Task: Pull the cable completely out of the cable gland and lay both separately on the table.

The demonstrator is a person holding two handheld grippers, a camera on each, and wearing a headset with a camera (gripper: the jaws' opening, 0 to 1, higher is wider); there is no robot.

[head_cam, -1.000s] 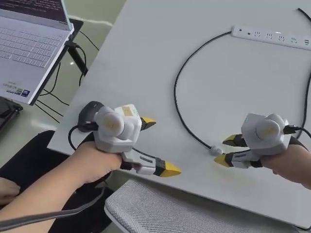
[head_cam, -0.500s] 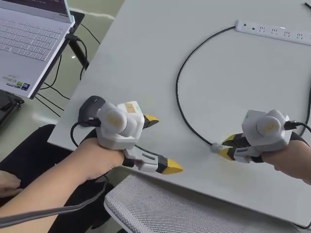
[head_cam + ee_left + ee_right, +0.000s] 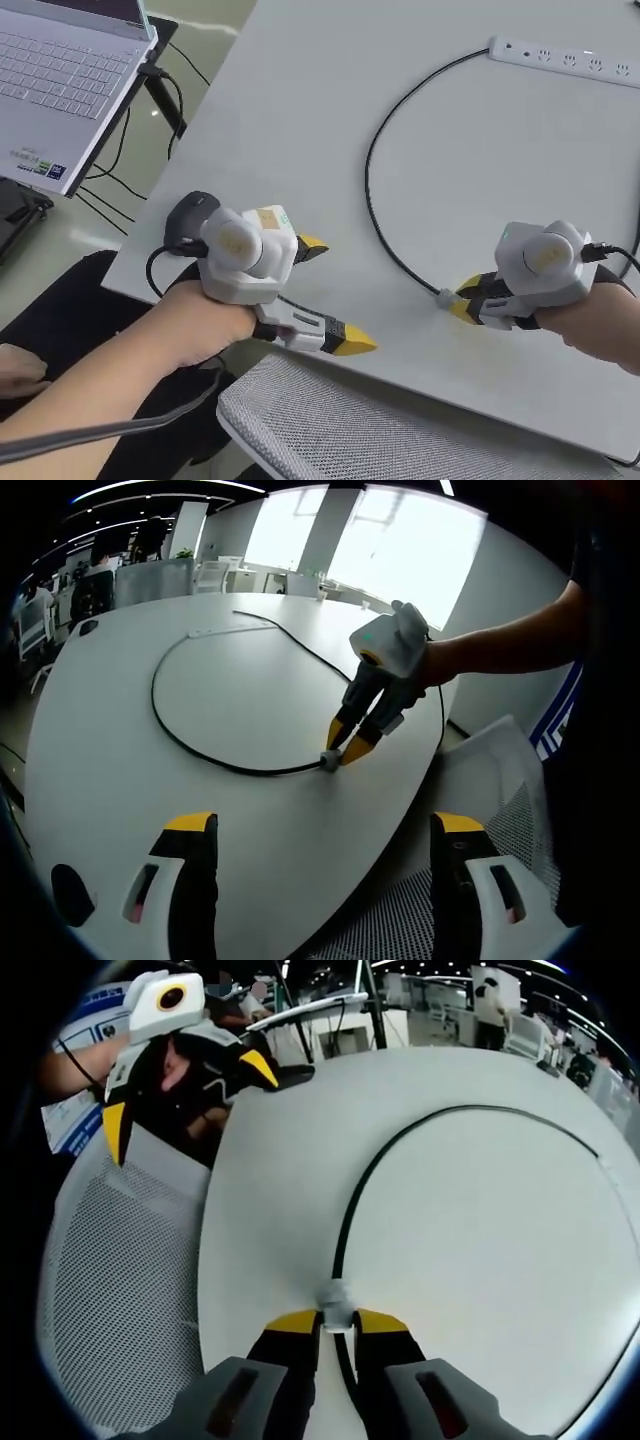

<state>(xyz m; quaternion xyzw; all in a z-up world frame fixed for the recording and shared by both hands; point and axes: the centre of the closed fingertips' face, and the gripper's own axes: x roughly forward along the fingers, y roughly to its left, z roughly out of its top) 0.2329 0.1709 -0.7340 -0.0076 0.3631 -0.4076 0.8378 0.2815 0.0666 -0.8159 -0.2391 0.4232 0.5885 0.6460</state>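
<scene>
White table [image 3: 300, 150], bright office windows [image 3: 400, 550]

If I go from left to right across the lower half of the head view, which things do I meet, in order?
the laptop → left claw, open → cable gland → right claw, closed at the gland

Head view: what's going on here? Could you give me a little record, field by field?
Table: white
Cable: black, curving from the power strip to the cable gland
Cable gland: small, pale, on the cable's near end
Right tongs: closed on the cable gland
Left tongs: wide open, holding nothing, at the table's near edge
Beside the table: open laptop
</scene>
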